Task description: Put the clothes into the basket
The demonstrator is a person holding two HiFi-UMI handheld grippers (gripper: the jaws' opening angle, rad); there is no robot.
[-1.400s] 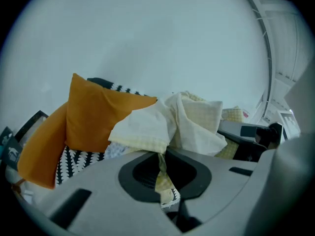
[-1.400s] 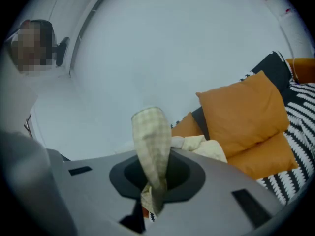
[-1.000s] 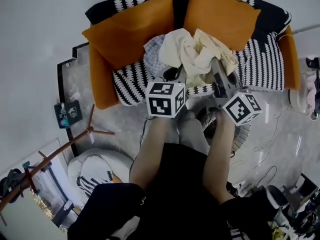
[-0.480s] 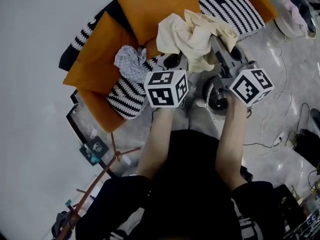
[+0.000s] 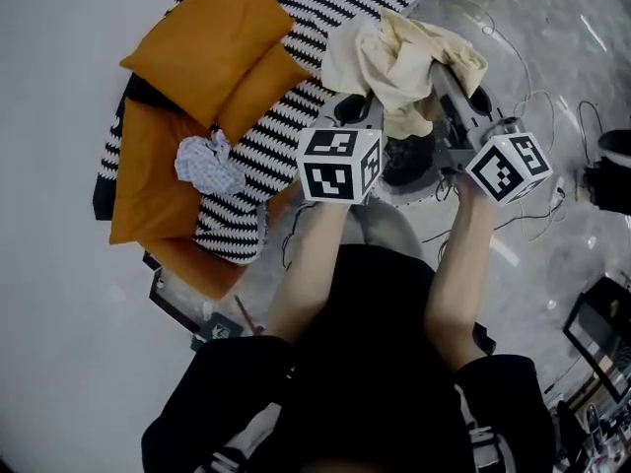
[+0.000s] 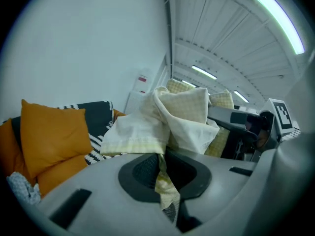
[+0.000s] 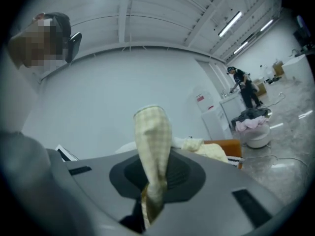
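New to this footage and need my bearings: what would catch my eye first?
A pale yellow checked garment bunched up in the air, pinched by both the left tool and the right tool. Left of it, bright orange cushions on a black-and-white striped sofa, with a small crumpled checked cloth lying there.

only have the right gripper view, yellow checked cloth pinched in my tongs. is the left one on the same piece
Observer: Yes, the left tongs are shut on the same pale yellow garment, which is bunched between them and the right tongs.
Operator: where do i drop it
Observer: What looks like the basket, round and white-rimmed, shows just beneath the garment.
Operator: any clothes left behind
Observer: One blue-and-white checked cloth lies on the sofa beside the orange cushions.
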